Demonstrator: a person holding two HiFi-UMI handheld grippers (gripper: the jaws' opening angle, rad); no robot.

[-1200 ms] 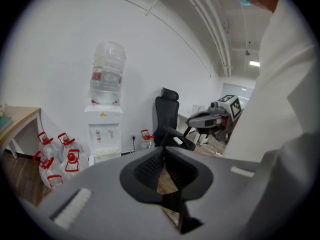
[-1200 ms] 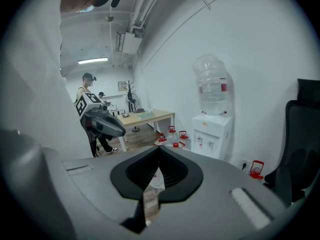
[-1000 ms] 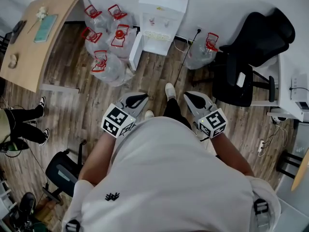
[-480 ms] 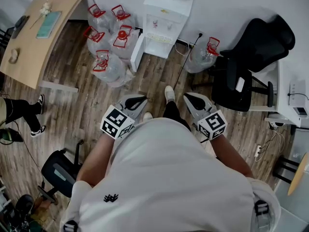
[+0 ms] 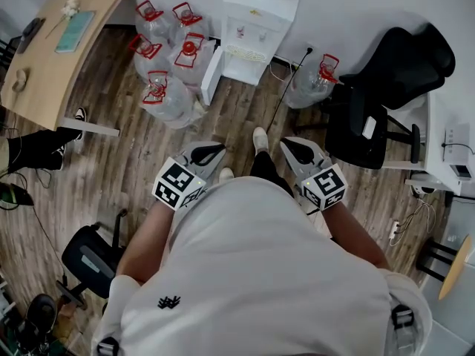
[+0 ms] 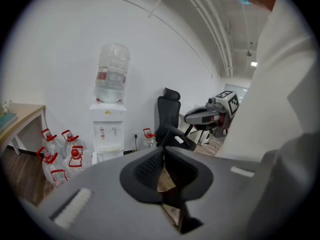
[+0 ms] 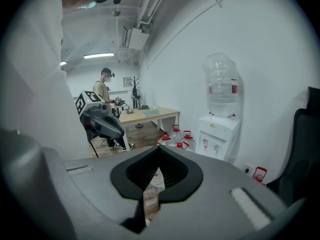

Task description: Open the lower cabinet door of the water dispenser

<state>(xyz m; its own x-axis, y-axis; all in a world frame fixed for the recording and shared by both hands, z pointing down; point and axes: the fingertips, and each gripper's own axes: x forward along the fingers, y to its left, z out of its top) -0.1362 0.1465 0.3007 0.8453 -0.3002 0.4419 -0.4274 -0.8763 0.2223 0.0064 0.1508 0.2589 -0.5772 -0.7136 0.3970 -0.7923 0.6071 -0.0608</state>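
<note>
Head view: left gripper (image 5: 215, 151) and right gripper (image 5: 291, 145), both pressed together and empty, carried near the body, judged a transit posture. The water dispenser (image 5: 249, 32) stands far off, its lower cabinet door (image 5: 243, 71) indistinct.

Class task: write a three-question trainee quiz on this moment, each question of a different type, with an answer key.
1. True or false: the left tongs grip the water dispenser.
2. In the head view, on which side of the water dispenser is the wooden desk? A: left. B: right.
3. Complete: on the right tongs, the jaws are ____.
Key: 1 false; 2 A; 3 shut.
</note>
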